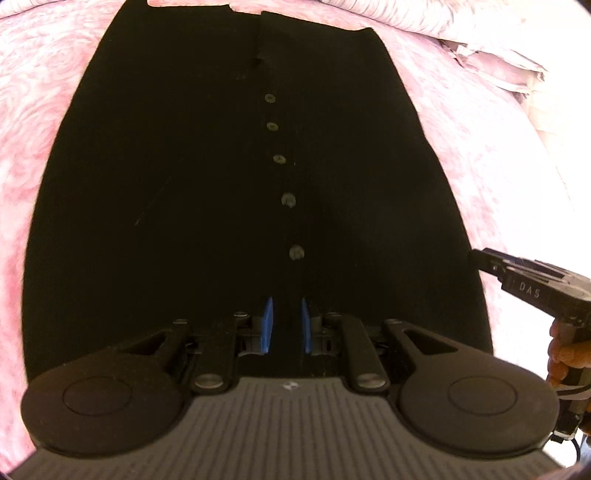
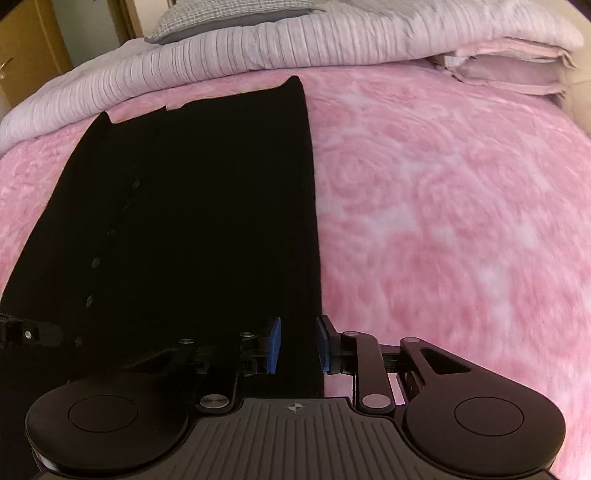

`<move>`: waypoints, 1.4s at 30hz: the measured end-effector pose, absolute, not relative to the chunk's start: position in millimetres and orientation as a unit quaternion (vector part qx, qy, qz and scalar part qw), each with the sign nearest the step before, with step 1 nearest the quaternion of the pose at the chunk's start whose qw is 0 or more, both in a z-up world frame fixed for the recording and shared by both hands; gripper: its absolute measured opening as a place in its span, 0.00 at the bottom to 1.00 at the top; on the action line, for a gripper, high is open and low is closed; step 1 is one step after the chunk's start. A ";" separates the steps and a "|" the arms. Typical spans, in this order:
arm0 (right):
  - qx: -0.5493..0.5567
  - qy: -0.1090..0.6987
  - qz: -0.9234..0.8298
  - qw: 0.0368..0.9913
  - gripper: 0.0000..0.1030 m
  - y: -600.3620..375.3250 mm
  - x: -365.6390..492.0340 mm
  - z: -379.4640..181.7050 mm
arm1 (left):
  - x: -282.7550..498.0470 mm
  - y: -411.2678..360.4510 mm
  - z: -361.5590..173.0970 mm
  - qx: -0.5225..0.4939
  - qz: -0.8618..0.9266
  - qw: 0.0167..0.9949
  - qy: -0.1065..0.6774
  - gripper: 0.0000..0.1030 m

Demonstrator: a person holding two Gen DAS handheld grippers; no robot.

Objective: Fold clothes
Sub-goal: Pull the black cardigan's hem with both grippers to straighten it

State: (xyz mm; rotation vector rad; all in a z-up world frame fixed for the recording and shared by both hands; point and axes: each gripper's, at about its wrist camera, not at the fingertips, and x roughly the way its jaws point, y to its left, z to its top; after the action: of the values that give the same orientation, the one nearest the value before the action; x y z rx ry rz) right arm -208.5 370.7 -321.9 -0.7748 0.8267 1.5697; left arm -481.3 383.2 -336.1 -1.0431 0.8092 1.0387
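Soft, even light fills both pictures. The black garment is so dark that its folds hardly show. The pink blanket looks bright and a bit blurry on the right. Both views bend round at the edges, with dark corners.

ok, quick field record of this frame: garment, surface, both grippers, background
garment: black buttoned garment, spread flat, row of buttons down the middle
surface: pink blanket on a bed
left gripper: open, over the near hem at the button line
right gripper: open, at the garment's right edge
background: folded bedding and a pillow at the far end
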 end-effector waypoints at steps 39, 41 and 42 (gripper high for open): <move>-0.413 0.326 0.669 0.525 0.27 483.0 -214.4 -343.8 | -467.3 437.1 -321.2 -0.457 0.484 0.655 0.358 0.11; -0.422 0.311 0.673 0.522 0.15 475.7 -217.5 -352.4 | -466.6 444.0 -323.8 -0.455 0.485 0.654 0.360 0.11; -0.425 0.303 0.676 0.521 0.08 472.2 -218.8 -354.7 | -464.3 448.0 -323.1 -0.455 0.485 0.654 0.361 0.11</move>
State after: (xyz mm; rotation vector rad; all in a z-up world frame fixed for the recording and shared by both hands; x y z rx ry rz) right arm -218.8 472.2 -354.7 -1.0184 0.7263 1.6198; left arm -464.3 448.0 -323.1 -1.0311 0.8196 1.0997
